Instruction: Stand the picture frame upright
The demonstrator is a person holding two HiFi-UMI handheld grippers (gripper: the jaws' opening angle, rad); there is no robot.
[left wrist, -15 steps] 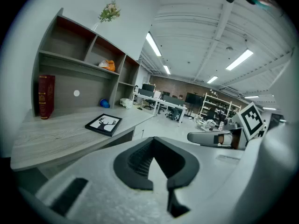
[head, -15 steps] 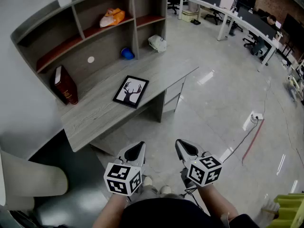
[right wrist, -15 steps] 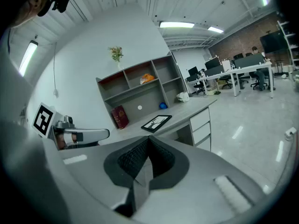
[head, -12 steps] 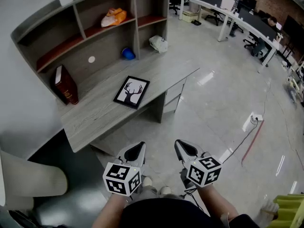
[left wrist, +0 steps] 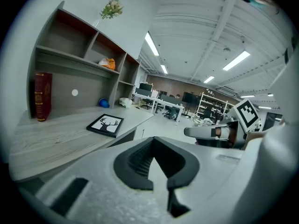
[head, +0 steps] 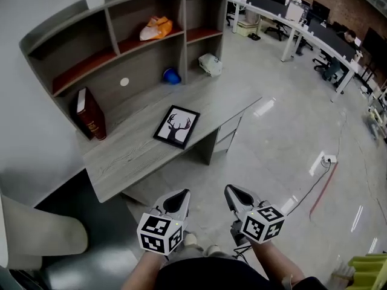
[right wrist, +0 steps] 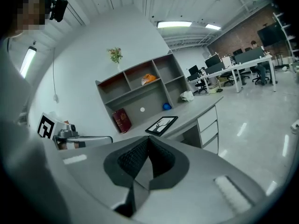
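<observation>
Picture frame [head: 176, 126] lies flat on the desk [head: 130, 153], well apart from both claws. Left gripper [head: 179, 196] and right gripper [head: 232, 192]: jaws together, empty. Best to approach, open one, pinch the frame's edge and tip it up slowly, other steadying.

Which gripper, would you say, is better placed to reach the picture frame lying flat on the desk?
Left, slightly. The left gripper sits almost straight below the picture frame in the head view; the right gripper is offset toward open floor. Both are shut, empty and short of the desk.
</observation>
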